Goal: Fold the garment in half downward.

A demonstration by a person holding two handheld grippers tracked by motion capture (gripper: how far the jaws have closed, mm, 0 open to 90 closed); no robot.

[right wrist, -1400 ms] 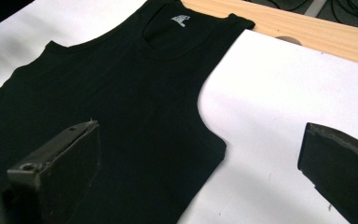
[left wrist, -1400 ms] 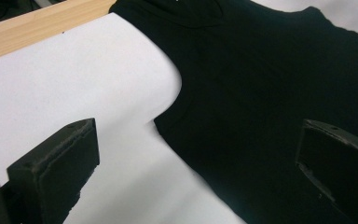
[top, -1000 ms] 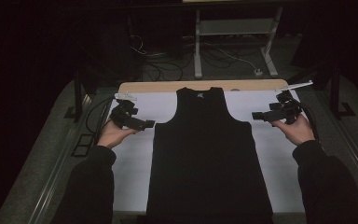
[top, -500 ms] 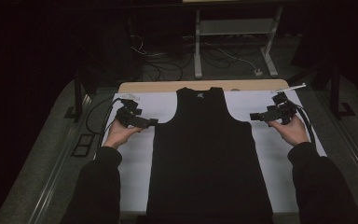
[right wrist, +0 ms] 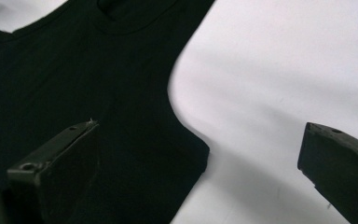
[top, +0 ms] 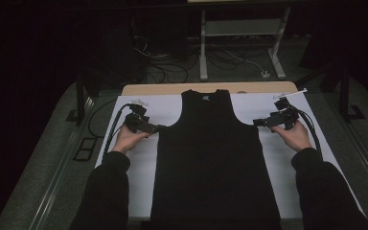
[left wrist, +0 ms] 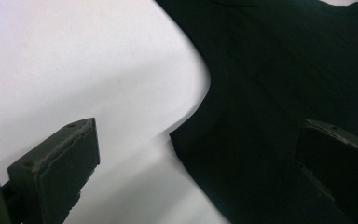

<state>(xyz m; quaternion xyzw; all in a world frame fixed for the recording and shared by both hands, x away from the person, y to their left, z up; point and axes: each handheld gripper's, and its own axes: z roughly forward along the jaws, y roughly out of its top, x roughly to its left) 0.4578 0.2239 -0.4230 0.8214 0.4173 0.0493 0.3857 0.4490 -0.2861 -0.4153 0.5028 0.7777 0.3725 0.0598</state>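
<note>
at the bottom of the high view my two dark sleeves come in, one at lower left, one at lower right. between them a black top (top: pixel 213 163) lies flat on the white sheet (top: pixel 139 167), hem near the bottom edge, neck toward the upper middle of the frame. my left hand (top: pixel 127 138) sits left of centre, holding the left gripper (top: pixel 159 128) with its tip right at the top's left armhole corner. in the left gripper view the jaws stand wide apart, one over white sheet, one over black cloth, gripping nothing. my right hand (top: pixel 294 135) sits right of centre; the right gripper (top: pixel 258 122) points at the right armhole corner. in the right gripper view its jaws also stand wide apart, straddling the cloth edge. farther up, a wooden table (top: pixel 172 89) edge, then cables (top: pixel 220 60) on the dark floor.
</note>
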